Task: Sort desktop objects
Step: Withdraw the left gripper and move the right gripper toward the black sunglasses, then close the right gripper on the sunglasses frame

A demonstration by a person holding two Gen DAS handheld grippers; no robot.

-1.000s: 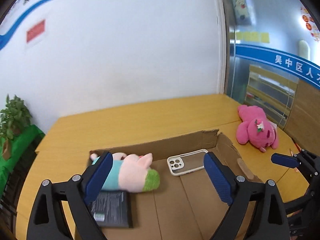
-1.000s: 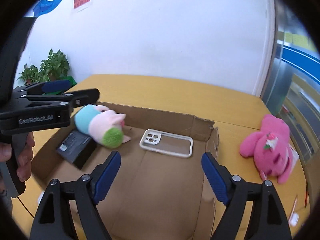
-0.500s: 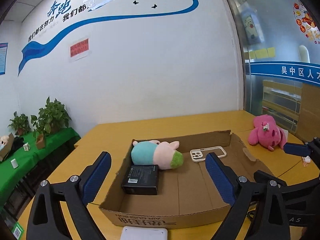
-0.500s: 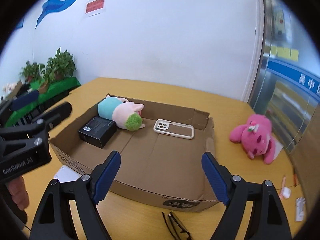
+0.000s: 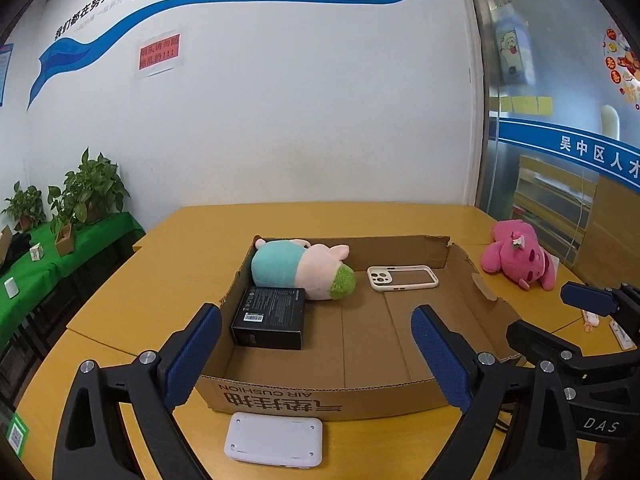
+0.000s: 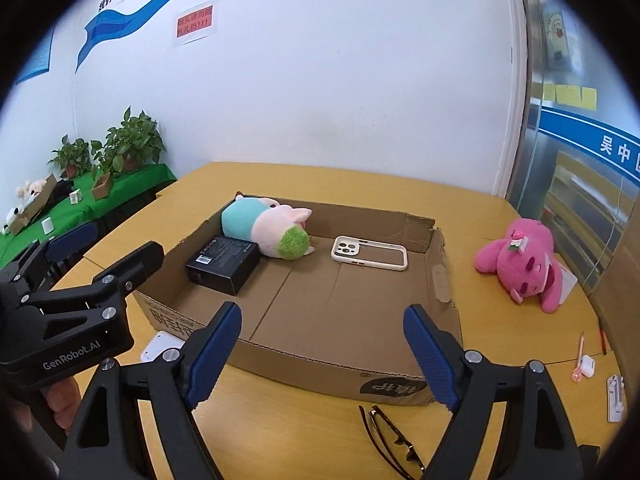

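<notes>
Blue-padded fingers are seen spread wide on the left hand-held gripper [image 5: 316,354], with nothing held between them; the right hand-held gripper [image 6: 322,354] is likewise spread apart and empty. Both are held low over the near side of the yellow bench [image 5: 160,280], just short of the front wall of a shallow cardboard box [image 5: 320,398].

Inside the box, three things are found. A black carton [image 5: 270,316] lies flat in the left part, nearest the left hand-held gripper. Just behind it, and touching it, a pink, teal and green plush toy [image 5: 302,270] is laid on its side against the back-left corner. A white phone case [image 5: 402,278] lies flat, camera cut-out to the left, near the back wall, apart from the plush. The right half of the box floor is left bare cardboard (the widest open room in view).

Outside the box, a white rectangular device [image 5: 274,440] is seen on the bench just in front of the front wall, below and between the left fingers. A pair of dark-framed glasses [image 6: 394,442] lies on the bench near the front-right corner, between the right fingers. A pink plush toy [image 6: 520,262] is slumped well to the right of the box, beyond its bent right wall. Small white items [image 6: 586,366] are scattered near the right edge of the bench; what they are cannot be told.
</notes>
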